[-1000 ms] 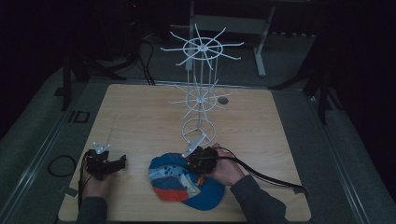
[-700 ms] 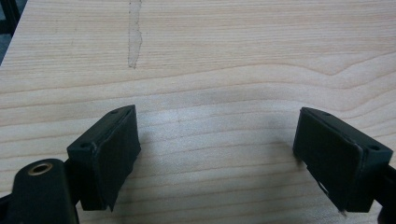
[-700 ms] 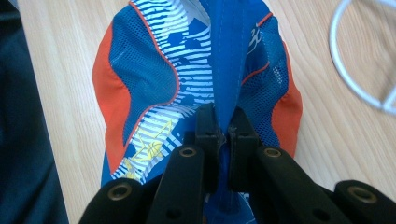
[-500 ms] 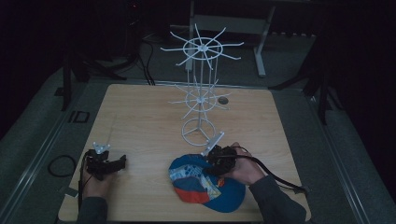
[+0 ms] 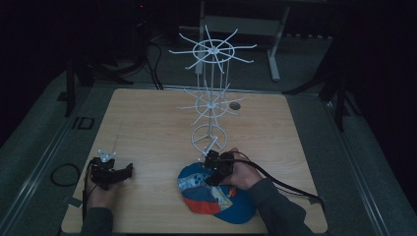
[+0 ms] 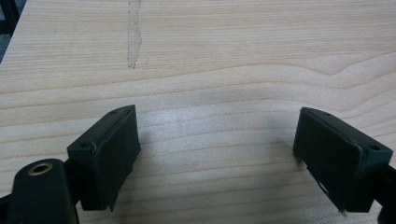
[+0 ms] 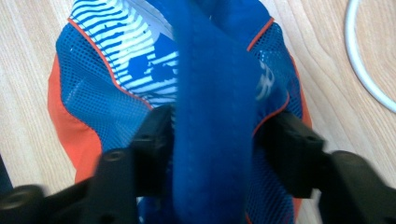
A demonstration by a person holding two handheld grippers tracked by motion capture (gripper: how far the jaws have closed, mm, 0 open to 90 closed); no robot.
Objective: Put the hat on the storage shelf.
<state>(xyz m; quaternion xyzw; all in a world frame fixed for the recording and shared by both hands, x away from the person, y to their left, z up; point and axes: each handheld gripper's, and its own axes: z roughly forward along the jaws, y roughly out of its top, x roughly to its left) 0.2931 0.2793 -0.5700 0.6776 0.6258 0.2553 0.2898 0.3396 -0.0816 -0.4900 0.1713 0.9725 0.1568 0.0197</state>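
- Cap (image 5: 216, 196): blue, orange and white mesh, lying on the wood table (image 5: 147, 132) near its front edge, right of centre, just in front of the rack's ring foot.
- In the right gripper view the cap (image 7: 140, 79) shows a white-striped panel w/ blue print, blue mesh sides, orange trim; a blue fabric band (image 7: 210, 116) runs up the middle btwn the two black jaws.
- Right gripper (image 5: 214, 169): held in the person's right hand over the cap's back edge, cable trailing off to the right. Jaws have just been opening; they stand apart w/ the blue band btwn them. Left pad looks close to the band, right pad sits beside the mesh; picture is blurred here, but no squeeze on the cloth shows, so I read it as let go.
- Left gripper (image 5: 118, 173): held in the left hand near the table's front left, well apart from the cap. Jaws wide apart, nothing btwn them; in the left gripper view its pads (image 6: 112, 154) hang over bare wood grain.
- White wire rack (image 5: 211, 98): upright mid-table, two tiers of spokes, ring foot at bottom. Part of that white ring (image 7: 369, 70) shows at top right of the right gripper view, near the cap, not touching it.
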